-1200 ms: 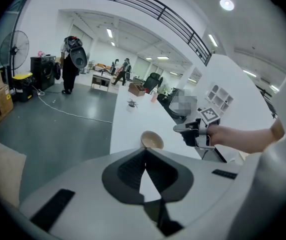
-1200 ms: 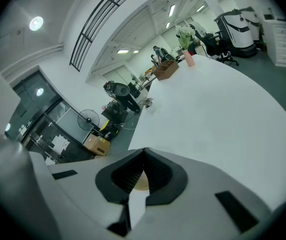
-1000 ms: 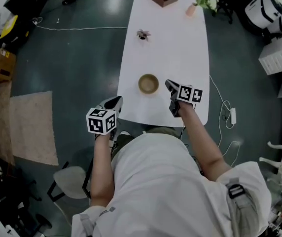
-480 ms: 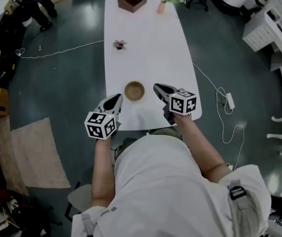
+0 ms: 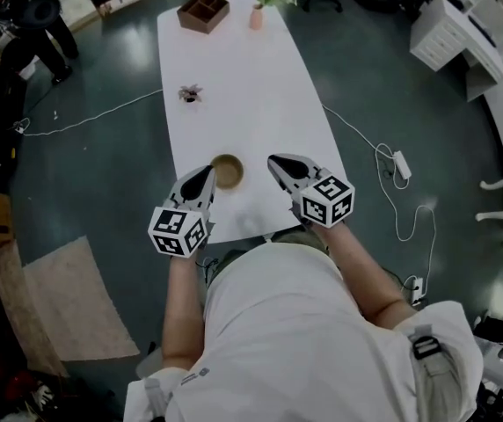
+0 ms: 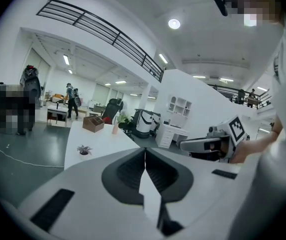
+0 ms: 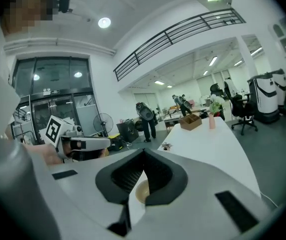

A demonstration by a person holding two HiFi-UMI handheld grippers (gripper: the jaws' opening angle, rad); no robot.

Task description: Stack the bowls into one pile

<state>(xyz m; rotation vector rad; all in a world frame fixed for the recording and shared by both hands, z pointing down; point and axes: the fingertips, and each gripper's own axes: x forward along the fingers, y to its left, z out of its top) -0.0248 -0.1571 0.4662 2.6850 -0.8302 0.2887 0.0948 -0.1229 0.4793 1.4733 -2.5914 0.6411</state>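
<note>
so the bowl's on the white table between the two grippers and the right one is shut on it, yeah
No: the right gripper is shut on nothing; the right gripper view shows its fingers together and empty. The bowl sits free on the white table between it and the left gripper.

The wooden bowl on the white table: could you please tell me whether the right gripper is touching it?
Apart. The head view shows a strip of bare white table between the right gripper and the wooden bowl.

A long white table (image 5: 251, 104) stands on dark glossy floor (image 5: 84, 183) near a beige rug (image 5: 58, 297).
</note>
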